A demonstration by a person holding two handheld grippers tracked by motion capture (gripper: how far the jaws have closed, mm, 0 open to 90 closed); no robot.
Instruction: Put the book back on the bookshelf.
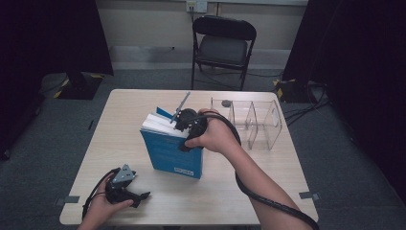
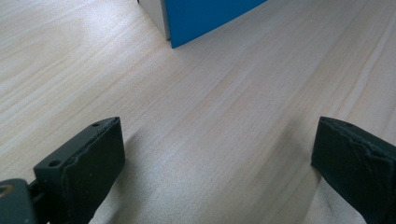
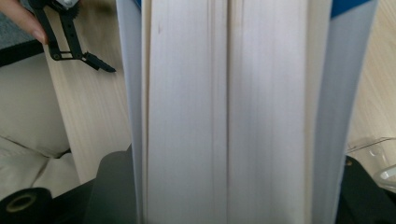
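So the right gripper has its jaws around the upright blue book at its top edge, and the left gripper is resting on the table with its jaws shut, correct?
Not quite. The left gripper does rest on the table, but its jaws stand wide apart with bare wood between them, as the left gripper view shows. The rest holds: the right gripper has its jaws around the upright blue book at its top edge.

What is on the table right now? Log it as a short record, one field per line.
surface: light wooden table
main item: blue book, standing upright on the table, page edges up
right gripper: right gripper, set over the top of the book, a jaw on each cover
left gripper: left gripper, near the table's front left corner, jaws wide apart, nothing between them
other item: clear plastic organizer with dividers, to the right of the book
beyond the table: black folding chair
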